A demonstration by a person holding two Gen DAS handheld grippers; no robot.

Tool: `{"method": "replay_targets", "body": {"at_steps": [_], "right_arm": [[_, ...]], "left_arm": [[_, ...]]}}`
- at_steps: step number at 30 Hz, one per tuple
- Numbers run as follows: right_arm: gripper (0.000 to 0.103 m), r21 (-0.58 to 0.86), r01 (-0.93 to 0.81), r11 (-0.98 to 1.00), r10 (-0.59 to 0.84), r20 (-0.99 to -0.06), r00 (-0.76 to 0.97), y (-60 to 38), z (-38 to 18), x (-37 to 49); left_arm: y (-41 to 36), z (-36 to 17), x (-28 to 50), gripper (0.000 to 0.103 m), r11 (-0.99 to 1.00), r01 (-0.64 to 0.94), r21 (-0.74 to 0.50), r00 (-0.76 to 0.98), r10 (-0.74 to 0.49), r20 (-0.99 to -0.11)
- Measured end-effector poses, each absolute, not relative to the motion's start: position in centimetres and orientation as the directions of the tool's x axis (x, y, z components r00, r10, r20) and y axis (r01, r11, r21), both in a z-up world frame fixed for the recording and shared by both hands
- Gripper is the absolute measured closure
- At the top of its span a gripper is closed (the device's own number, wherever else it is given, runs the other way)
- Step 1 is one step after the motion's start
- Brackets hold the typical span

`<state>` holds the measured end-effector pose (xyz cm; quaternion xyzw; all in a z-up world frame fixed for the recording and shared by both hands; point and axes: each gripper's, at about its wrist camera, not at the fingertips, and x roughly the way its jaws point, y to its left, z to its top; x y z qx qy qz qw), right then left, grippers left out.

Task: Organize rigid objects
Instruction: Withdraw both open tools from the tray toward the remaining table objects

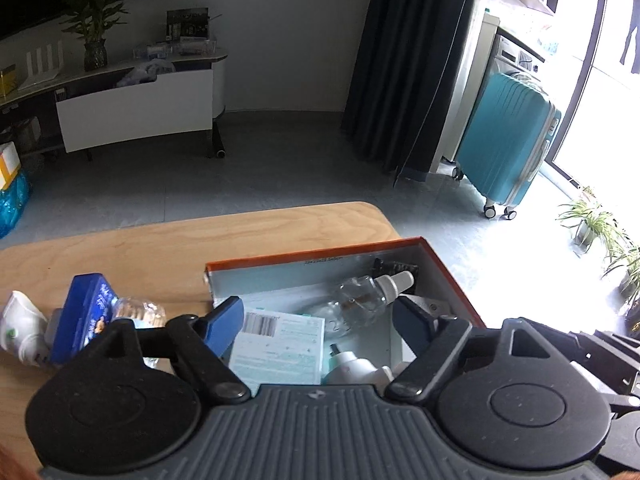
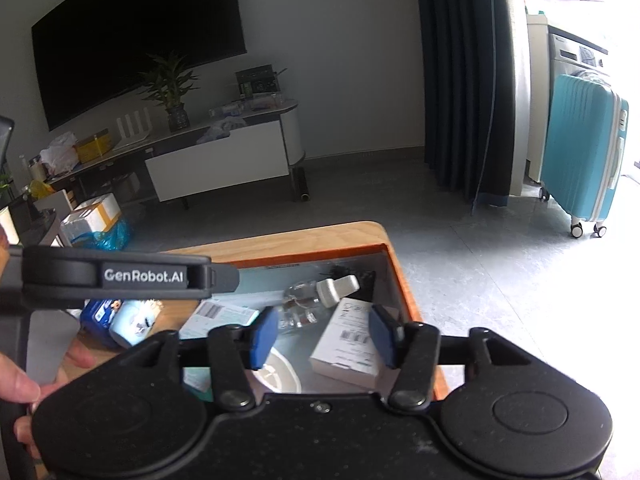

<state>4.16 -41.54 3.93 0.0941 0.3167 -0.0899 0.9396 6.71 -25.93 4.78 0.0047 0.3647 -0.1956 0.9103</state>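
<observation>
An orange-rimmed box with a grey inside sits at the wooden table's right end. In it lie a clear bottle with a white cap, a pale teal flat packet and a white plastic piece. My left gripper hangs open over the box with nothing between its blue pads. In the right wrist view my right gripper is open too, above a white carton lying in the box beside the clear bottle. Its pads do not press the carton.
Left of the box on the table lie a blue case, a white tube and a small clear bottle. A hand holds the left gripper's black body. A teal suitcase stands on the floor beyond.
</observation>
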Motion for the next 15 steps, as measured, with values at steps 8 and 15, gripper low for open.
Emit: {"method": "replay_targets", "body": {"at_steps": [8, 15], "right_arm": [[0.025, 0.117, 0.183, 0.976, -0.07, -0.629, 0.774, -37.3, 3.7, 5.2], [0.025, 0.116, 0.114, 0.987, -0.013, -0.642, 0.767, -33.3, 3.4, 6.8]], "left_arm": [[-20.7, 4.7, 5.6, 0.005, 0.958, 0.26, -0.123, 0.683, -0.273, -0.678], [-14.9, 4.4, 5.1, 0.002, 0.981, 0.166, -0.104, 0.709, -0.192, -0.679]]}}
